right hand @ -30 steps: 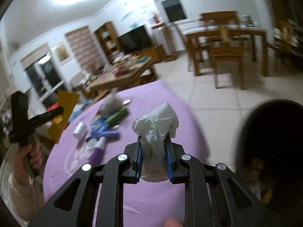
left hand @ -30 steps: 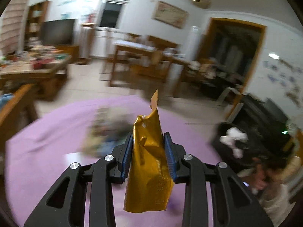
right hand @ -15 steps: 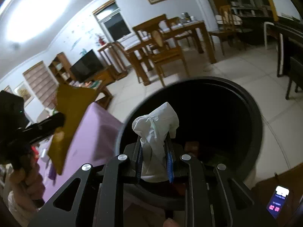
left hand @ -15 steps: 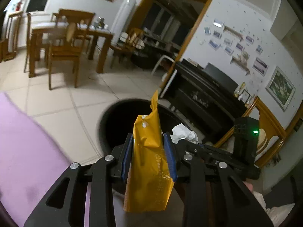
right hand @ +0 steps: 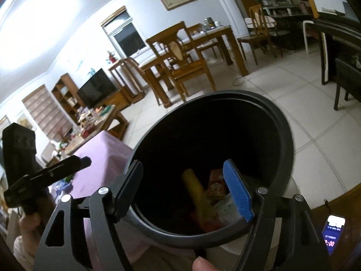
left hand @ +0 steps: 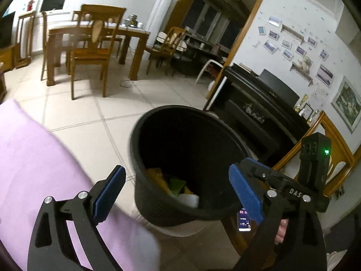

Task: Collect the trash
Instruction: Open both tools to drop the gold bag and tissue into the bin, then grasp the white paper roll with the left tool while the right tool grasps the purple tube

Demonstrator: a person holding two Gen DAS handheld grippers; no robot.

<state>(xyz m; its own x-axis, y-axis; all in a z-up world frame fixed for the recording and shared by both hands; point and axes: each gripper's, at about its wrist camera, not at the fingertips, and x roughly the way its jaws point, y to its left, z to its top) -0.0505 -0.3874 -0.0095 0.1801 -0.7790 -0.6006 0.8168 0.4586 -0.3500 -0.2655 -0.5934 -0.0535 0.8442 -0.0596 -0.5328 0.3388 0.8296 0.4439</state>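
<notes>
Both the left claw (left hand: pixel 178 194) and right claw (right hand: pixel 185 189) gape empty over the black bin (right hand: pixel 282 122), while remaining trash (right hand: pixel 65 181) lies at frame left on the purple bench (right hand: pixel 101 151).

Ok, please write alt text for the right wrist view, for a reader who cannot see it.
The right tool hangs open and empty over a black trash bin holding wrappers. A purple tablecloth lies at left, with dining chairs on tiled floor behind.
</notes>
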